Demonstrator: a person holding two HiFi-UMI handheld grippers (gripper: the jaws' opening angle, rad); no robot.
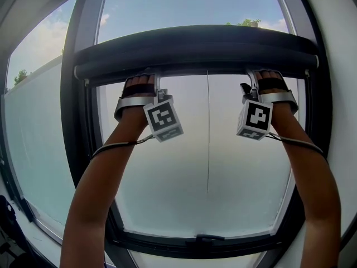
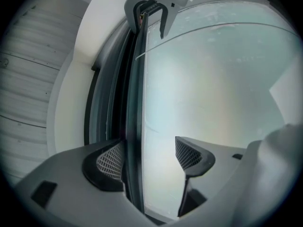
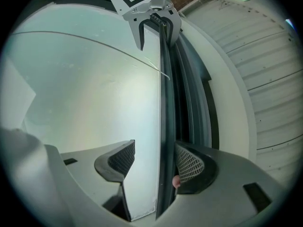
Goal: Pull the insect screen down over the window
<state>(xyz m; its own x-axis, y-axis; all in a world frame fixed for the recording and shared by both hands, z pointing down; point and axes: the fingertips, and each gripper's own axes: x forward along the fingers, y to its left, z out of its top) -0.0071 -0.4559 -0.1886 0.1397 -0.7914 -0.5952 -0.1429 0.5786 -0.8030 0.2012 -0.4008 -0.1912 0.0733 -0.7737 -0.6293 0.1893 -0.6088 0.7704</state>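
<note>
Both my left gripper [image 2: 149, 157] and right gripper [image 3: 154, 162] stand spread, the screen bar [image 1: 195, 52] running between each one's jaws, unpinched.

Blue sky [image 1: 167, 4] beyond, white wall [image 1: 336, 49]

Blue sky [image 1: 178, 4], clouds [image 1: 39, 38], distant treetop [image 1: 248, 22].

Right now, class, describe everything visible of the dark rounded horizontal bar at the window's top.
The dark, matte, rounded bar spans the window frame level, just below the top, sky above it. A thin cord hangs from its middle. The left claw and right claw, both open, straddle its edge; neither clamps it.
</note>
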